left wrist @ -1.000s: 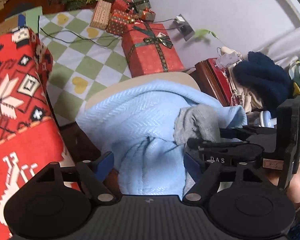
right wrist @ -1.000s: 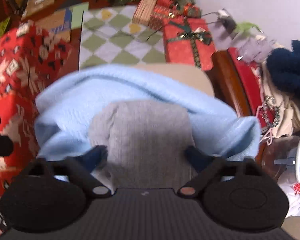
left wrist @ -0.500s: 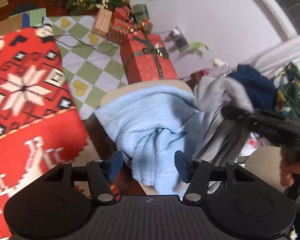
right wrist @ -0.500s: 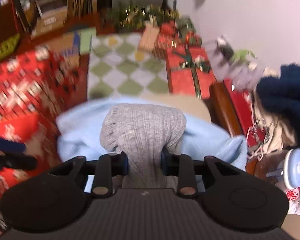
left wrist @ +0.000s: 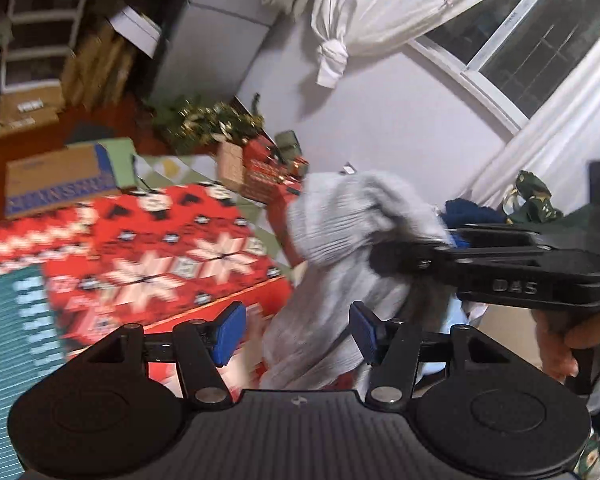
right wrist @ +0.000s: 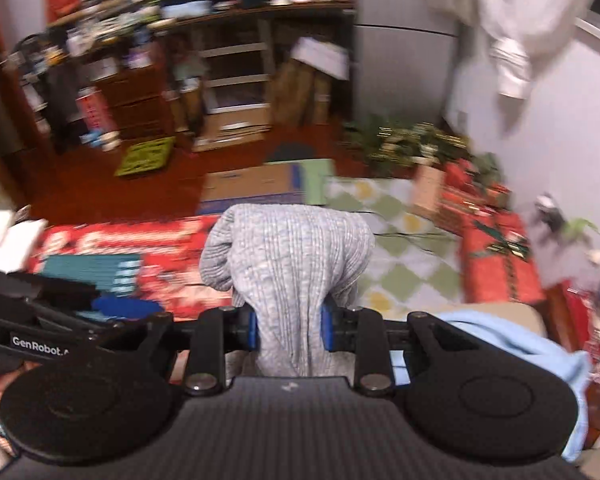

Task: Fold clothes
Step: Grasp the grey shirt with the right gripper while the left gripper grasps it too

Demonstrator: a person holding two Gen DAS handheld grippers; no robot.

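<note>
The right gripper (right wrist: 288,328) is pinching a grey ribbed knit garment (right wrist: 288,264) between its blue pads (right wrist: 253,330), and the cloth bunches up above the fingers and hangs in the air. The left gripper (left wrist: 296,334) has its jaws spread wide and holds nothing; the grey garment hangs just in front of it. A light blue blanket (right wrist: 512,344) lies on the beige table (right wrist: 500,308) below, beside the red patterned blanket (left wrist: 160,248).

Dim, warm indoor light filled both fisheye views, the window (left wrist: 512,36) was dark, motion blur smeared the red patterned blanket (left wrist: 160,248) and cluttered shelves (right wrist: 132,52), and straight lines bowed toward the edges.
</note>
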